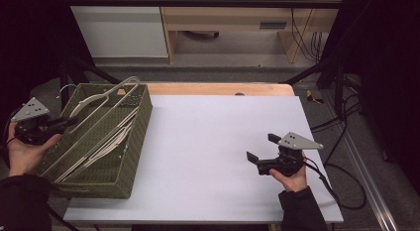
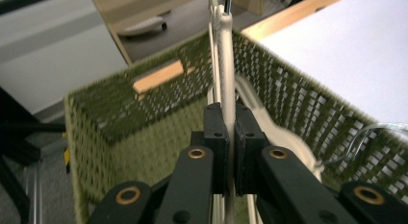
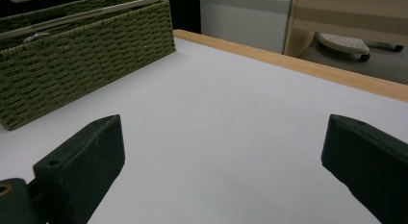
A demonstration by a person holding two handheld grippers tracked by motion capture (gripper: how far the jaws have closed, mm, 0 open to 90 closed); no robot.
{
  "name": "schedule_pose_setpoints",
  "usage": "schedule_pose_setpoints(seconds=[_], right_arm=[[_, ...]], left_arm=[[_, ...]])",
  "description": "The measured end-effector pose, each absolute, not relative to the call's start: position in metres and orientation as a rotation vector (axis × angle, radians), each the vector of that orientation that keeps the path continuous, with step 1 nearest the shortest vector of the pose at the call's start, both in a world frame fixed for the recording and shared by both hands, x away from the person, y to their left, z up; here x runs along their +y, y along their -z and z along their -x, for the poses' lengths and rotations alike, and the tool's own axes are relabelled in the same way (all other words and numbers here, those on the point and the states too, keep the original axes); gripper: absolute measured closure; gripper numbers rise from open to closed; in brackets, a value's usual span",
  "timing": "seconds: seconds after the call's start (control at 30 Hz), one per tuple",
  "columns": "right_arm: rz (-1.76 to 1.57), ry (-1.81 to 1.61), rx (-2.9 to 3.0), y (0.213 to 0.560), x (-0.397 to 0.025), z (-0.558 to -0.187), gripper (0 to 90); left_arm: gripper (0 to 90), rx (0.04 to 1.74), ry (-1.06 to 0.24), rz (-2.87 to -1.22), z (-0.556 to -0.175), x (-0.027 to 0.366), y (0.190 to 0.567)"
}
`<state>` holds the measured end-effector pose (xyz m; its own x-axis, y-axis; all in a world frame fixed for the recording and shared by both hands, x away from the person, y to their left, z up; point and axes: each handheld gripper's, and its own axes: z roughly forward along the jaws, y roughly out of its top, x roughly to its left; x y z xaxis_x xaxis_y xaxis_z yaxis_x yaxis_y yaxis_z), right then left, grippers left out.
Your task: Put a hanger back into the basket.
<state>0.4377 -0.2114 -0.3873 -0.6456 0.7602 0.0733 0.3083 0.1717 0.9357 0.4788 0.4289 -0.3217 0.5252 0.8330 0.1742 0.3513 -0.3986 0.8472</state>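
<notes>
1. The left claw [image 2: 230,137] was clamped on a cream hanger [image 1: 101,99] whose long axis ran along the basket [image 1: 133,142].
2. The right claw [image 1: 260,147] sat open, well apart from the basket on the table [image 1: 208,142].

Lab/test rig, black frame bars [image 1: 198,2] over white table [image 1: 223,142], loose cables [image 1: 341,122] right of table, plain cabinets [image 1: 119,28] behind it

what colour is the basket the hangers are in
Olive green, woven. The basket shows best in the high view, with cream hangers inside.
</notes>
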Motion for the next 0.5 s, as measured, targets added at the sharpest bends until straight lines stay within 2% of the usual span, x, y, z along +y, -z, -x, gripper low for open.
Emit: schedule_pose_setpoints(seconds=[0.2, 0.5], right_arm=[[-1.017, -1.468, 2.046, 0.389, -0.210, -0.438, 2.1], [-1.008, -1.464, 2.051, 0.390, -0.210, -0.439, 2.1]], left_arm=[[86.4, 0.979, -0.767, -2.041, -0.475, 0.433, 0.335], [86.4, 0.999, -0.744, -2.090, -0.480, 0.417, 0.361]])
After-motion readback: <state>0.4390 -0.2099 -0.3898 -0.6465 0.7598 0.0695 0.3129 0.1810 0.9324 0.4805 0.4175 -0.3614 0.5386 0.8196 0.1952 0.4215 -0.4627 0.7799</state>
